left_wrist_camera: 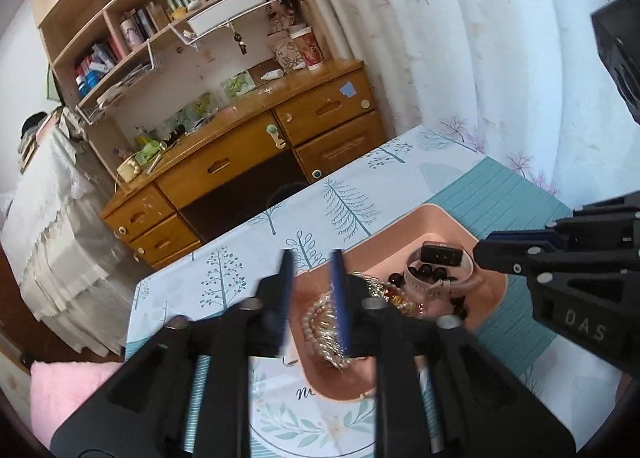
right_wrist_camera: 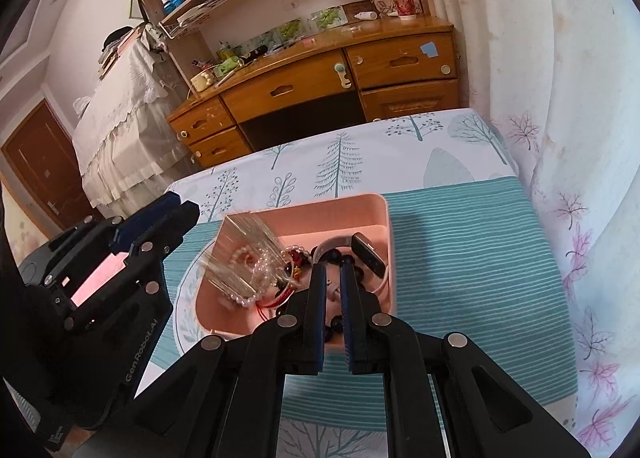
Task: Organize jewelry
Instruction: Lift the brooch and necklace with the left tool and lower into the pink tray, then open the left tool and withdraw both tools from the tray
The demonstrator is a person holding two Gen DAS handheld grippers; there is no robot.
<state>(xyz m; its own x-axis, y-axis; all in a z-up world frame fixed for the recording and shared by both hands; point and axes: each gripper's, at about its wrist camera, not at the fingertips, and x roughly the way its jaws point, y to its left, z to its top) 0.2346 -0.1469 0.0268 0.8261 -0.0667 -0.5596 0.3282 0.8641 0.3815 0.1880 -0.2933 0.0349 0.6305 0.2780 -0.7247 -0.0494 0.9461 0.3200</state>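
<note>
A pink tray (right_wrist_camera: 376, 205) on the table holds a heap of jewelry: a pearl bracelet (right_wrist_camera: 256, 278), a gold tassel piece (right_wrist_camera: 236, 254), dark beads (right_wrist_camera: 336, 258), red cord and a smartwatch (right_wrist_camera: 368, 254) with a pale strap. In the left wrist view the tray (left_wrist_camera: 440, 217) holds the watch (left_wrist_camera: 442, 256) and the pearl and gold pieces (left_wrist_camera: 320, 326). My left gripper (left_wrist_camera: 312, 258) is open above the tray's near edge, over the pearls. My right gripper (right_wrist_camera: 332, 270) hovers over the beads with a narrow gap between its jaws; nothing is held.
The table carries a tree-print cloth (right_wrist_camera: 340, 161) and a teal striped mat (right_wrist_camera: 472, 250). A white plate (right_wrist_camera: 188, 298) lies partly under the tray. A wooden desk with shelves (right_wrist_camera: 320, 69) stands beyond, a curtain (right_wrist_camera: 540, 57) to the right.
</note>
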